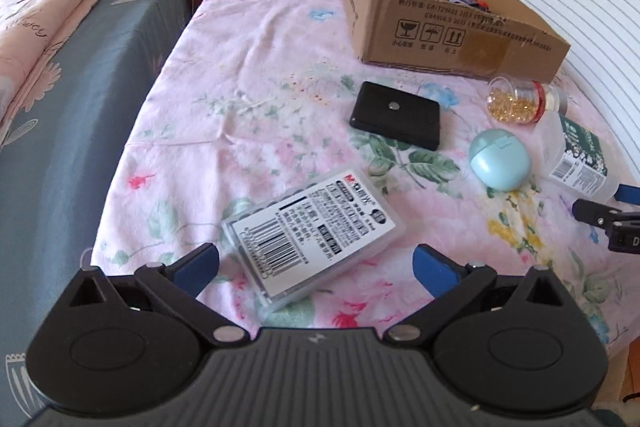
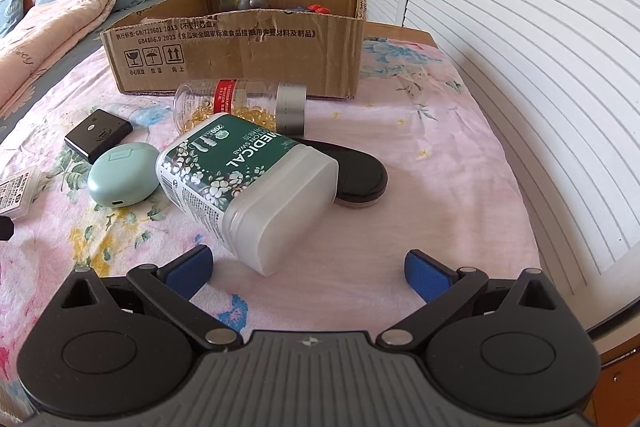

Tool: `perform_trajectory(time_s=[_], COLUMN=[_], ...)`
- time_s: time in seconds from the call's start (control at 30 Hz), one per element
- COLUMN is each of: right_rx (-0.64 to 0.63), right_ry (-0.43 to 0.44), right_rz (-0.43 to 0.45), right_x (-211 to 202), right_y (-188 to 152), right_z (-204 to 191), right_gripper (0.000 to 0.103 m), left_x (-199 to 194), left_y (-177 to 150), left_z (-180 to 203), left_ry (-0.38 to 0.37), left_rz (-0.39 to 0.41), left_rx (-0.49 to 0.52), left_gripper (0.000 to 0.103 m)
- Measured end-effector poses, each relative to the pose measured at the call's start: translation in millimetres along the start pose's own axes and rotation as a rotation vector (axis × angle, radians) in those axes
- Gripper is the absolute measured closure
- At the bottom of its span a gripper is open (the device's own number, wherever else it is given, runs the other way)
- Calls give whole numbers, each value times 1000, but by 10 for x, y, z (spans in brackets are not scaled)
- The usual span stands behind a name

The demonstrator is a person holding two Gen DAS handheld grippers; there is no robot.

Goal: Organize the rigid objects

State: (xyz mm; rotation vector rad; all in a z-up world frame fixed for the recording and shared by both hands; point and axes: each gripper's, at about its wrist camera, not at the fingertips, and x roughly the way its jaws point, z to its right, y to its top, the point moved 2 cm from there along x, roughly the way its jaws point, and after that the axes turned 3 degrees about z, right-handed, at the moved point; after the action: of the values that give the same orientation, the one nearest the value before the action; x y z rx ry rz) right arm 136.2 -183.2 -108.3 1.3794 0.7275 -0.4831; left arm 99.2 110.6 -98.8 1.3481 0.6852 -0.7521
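My left gripper (image 1: 316,269) is open just before a clear plastic case with a barcode label (image 1: 312,231), which lies flat between its blue fingertips. Beyond it lie a black wallet-like case (image 1: 396,115), a mint green egg-shaped case (image 1: 500,159) and a jar of golden capsules (image 1: 520,99). My right gripper (image 2: 308,273) is open and empty, just short of a cotton swab tub with a green label (image 2: 248,179) lying on its side. A flat black oval case (image 2: 360,175) lies behind the tub. The capsule jar (image 2: 240,105) lies on its side further back.
An open cardboard box (image 1: 452,39) stands at the back of the flowered bedspread, also in the right wrist view (image 2: 240,55), holding a grey toy and small items. A second bed with blue sheet lies left. White louvred doors stand right. A wooden nightstand is behind.
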Motion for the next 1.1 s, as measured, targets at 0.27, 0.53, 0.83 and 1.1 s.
perform_trajectory(time_s=[0.27,0.53,0.83,1.1], right_rx=[-6,-10,8,14], right_ry=[8,13,-6,-13], right_rz=[24,35,39,30], right_x=[-5,-3,4,8], right_y=[-26,-32,-31,-19], right_z=[7,13,-7,-15], right_gripper=[0,0,0,0], left_x=[226,270,294,246], left_y=[225,225,267,197], left_z=[306,418,338,395], left_ry=[-82,-54,-50,-10], left_rz=[28,46,64,63], left_rx=[103,174,102,151], left_gripper=[1,1,3,10])
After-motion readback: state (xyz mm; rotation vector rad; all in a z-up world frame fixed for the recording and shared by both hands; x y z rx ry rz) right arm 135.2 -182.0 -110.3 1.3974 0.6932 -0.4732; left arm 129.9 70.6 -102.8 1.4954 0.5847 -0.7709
